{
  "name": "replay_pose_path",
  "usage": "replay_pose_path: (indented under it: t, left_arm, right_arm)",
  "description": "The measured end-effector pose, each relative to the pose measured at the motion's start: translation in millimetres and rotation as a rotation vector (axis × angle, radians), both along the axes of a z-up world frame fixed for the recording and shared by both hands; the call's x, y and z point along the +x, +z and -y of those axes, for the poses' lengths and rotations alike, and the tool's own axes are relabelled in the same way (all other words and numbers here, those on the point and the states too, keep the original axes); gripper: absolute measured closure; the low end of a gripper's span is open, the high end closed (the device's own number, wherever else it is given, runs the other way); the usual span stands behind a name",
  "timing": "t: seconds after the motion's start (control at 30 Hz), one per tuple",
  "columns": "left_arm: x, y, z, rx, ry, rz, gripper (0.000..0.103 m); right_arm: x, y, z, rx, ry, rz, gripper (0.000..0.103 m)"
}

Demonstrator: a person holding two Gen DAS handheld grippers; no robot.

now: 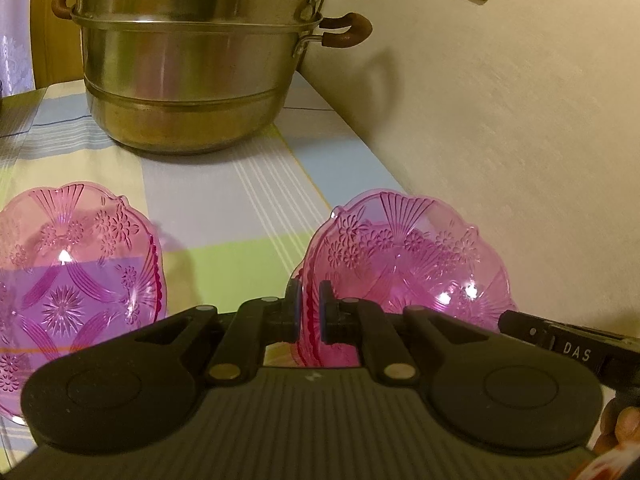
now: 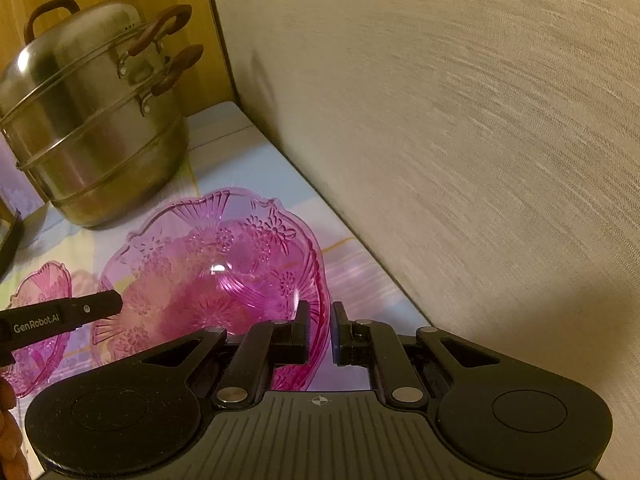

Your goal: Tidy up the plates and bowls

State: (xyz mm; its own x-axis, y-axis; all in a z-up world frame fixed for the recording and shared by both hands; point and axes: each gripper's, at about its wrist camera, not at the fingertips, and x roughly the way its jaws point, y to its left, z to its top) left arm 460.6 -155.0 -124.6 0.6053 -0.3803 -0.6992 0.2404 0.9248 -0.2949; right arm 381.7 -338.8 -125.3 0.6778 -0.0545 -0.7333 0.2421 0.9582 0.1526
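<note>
A second pink bowl (image 1: 76,264) lies on the bench (image 1: 240,216) at the far left, apart from both tongs. The left tongs (image 1: 309,312) pinch the left rim of the pink glass bowl (image 1: 404,256); the right tongs (image 2: 320,334) pinch its right rim, so the bowl sits between them, just beside the wall (image 2: 480,160). A checked cloth covers the bench. A steel steamer pot (image 1: 192,72) stands behind, in the corner.

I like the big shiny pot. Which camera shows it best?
The right wrist view: the steel steamer pot appears whole, domed lid included. The left wrist view shows it closer, but cuts off the lid.
</note>
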Motion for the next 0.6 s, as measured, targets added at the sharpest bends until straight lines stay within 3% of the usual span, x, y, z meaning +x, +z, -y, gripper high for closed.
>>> replay_pose_path:
  t: [0.47,0.6]
  left_arm:
    - [0.5,-2.0,1.8,0.008,0.006,0.003,0.096]
    - [-1.5,-2.8,2.9,0.009,0.017,0.017,0.082]
  right_arm:
    - [1.1,-3.2,1.1,0.018,-0.001,-0.004,0.093]
    - [1.9,-5.1,-0.3,0.009,0.032,0.011,0.092]
